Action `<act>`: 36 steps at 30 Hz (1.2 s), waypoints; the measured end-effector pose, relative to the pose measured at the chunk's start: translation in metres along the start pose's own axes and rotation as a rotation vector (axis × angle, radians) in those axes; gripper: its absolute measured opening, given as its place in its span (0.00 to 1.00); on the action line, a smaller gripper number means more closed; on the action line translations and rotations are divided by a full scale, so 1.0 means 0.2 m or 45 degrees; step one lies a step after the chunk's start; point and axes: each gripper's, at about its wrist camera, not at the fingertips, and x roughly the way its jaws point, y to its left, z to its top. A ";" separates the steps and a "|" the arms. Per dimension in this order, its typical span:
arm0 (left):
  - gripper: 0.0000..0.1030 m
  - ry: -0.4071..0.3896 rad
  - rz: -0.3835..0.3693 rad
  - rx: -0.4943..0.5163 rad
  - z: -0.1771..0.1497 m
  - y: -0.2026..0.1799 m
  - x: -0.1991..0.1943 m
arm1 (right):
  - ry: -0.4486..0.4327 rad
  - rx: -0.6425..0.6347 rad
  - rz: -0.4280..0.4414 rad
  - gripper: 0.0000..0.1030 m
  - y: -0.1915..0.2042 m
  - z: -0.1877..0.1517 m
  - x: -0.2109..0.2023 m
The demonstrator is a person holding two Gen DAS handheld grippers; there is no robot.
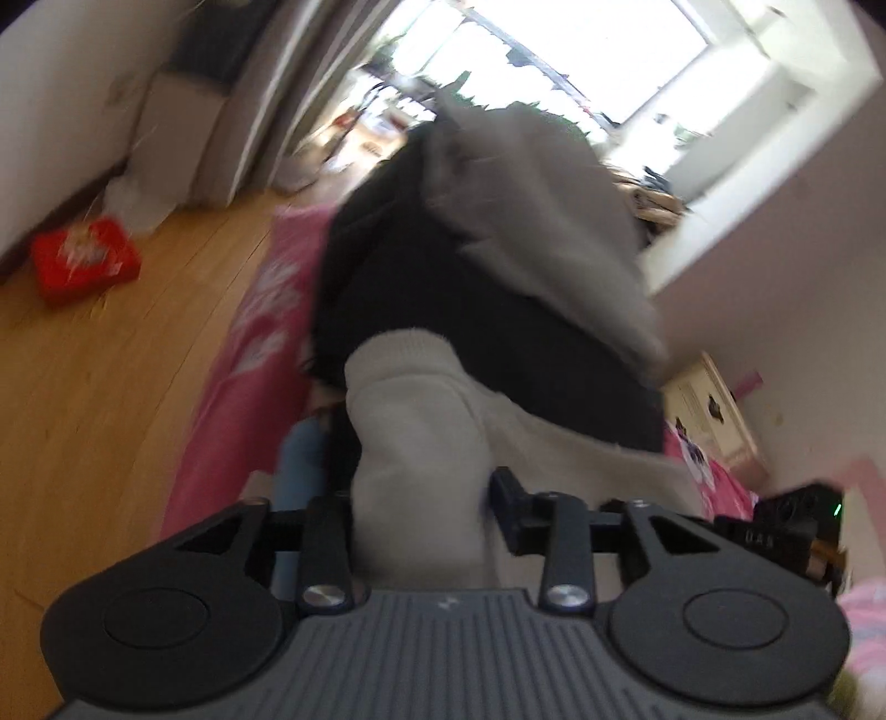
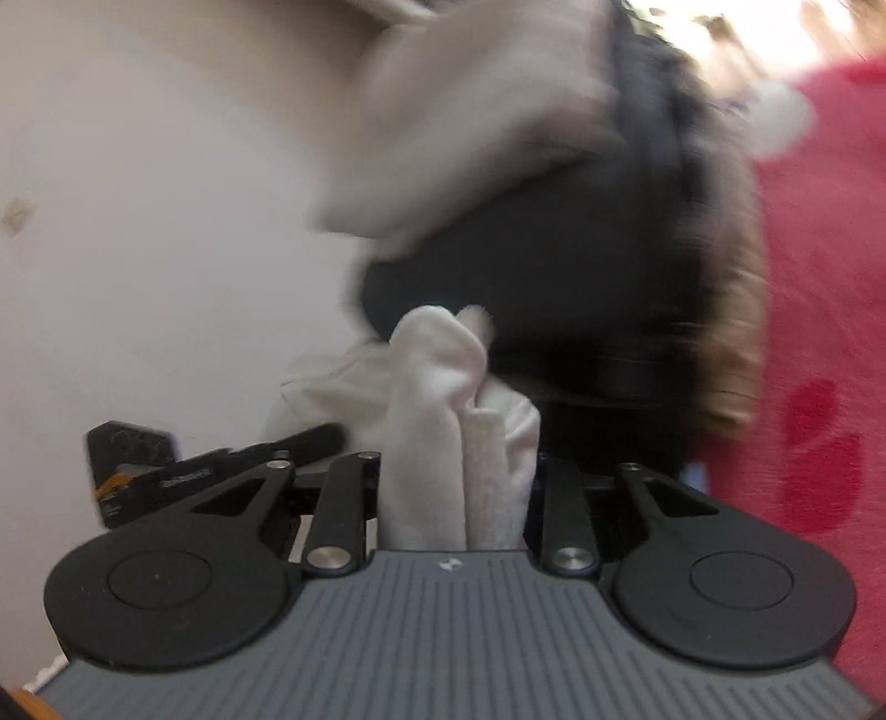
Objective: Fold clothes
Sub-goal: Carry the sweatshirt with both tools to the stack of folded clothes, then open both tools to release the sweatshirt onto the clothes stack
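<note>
Left wrist view, from the left edge across: wooden floor [image 1: 111,387] with a red box [image 1: 83,266] near the white wall; then a pink bedspread [image 1: 243,354] running up and away; then the garment [image 1: 498,310], black and cream-grey, lifted above the bed, long axis stretching from the camera up toward the bright window [image 1: 554,50]. Cream cuffed end pointing down into the left claw [image 1: 421,509], pinched tight between its fingers. At far right, part of the other tool, a green light on it.

Right wrist view, all blurred: pale wall [image 2: 138,221] on the left; centre, right claw [image 2: 454,487] clamped narrow on a bunched white fold of the same garment, dark cloth rising beyond it, upward and away; red-pink fabric [image 2: 819,304] at right.
</note>
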 end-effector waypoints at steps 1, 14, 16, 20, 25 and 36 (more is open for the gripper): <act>0.40 -0.007 0.009 -0.032 0.01 0.02 0.01 | -0.004 0.028 0.008 0.33 -0.05 0.01 0.01; 0.53 -0.314 0.111 0.015 0.10 -0.13 -0.39 | -0.275 -0.065 -0.025 0.51 -0.12 0.11 -0.47; 0.54 -0.297 0.122 0.072 0.10 -0.20 -0.43 | -0.221 -0.179 -0.050 0.51 -0.04 0.09 -0.53; 0.56 -0.249 0.170 0.136 -0.01 -0.32 -0.47 | -0.111 -0.406 -0.100 0.51 0.11 0.04 -0.64; 0.65 -0.227 0.235 0.231 -0.28 -0.58 -0.67 | 0.028 -0.679 -0.160 0.51 0.30 -0.05 -0.80; 0.98 -0.340 0.468 0.496 -1.12 -1.40 -0.89 | 0.169 -0.873 -0.330 0.78 0.58 -0.77 -1.40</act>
